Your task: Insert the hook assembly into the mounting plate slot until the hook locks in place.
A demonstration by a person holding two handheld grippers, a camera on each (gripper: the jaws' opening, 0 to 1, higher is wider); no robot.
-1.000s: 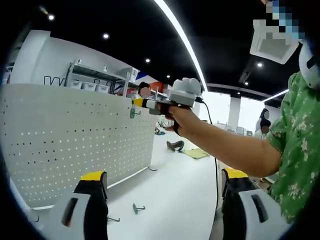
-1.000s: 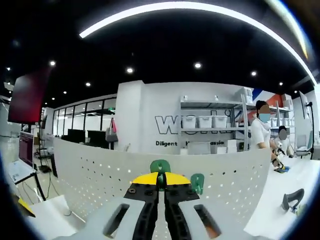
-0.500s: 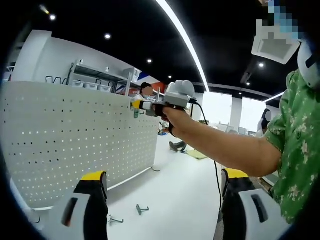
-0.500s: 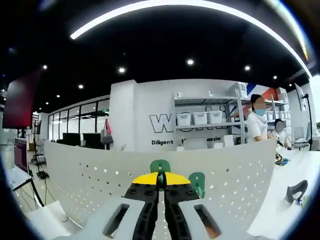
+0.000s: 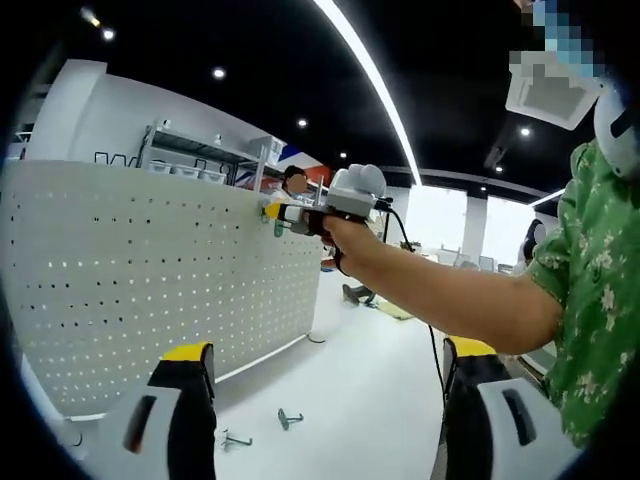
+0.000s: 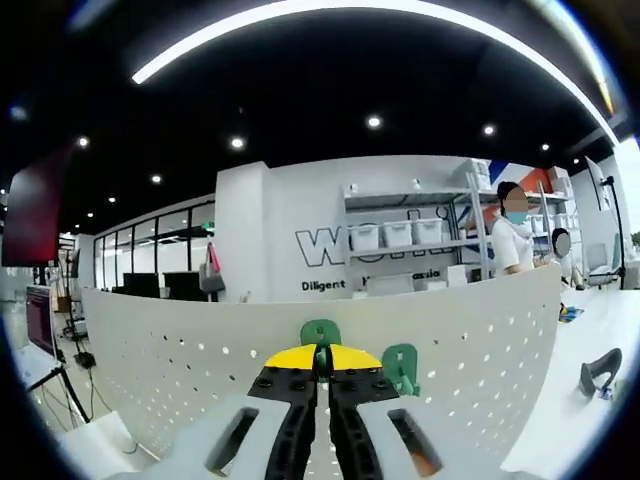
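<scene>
My right gripper (image 6: 322,362) is clamping a green hook (image 6: 320,333) at the pegboard (image 6: 180,370); its insertion is hidden. Left gripper (image 5: 325,405) is gaping empty.

Black ceiling (image 6: 330,90) — light strips (image 5: 365,75), storage shelving (image 6: 415,250) behind.

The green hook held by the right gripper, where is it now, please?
In the right gripper view, the green hook sits pinched at the tips of the right gripper, against the upper edge of the white pegboard, with a second green hook just right.
</scene>
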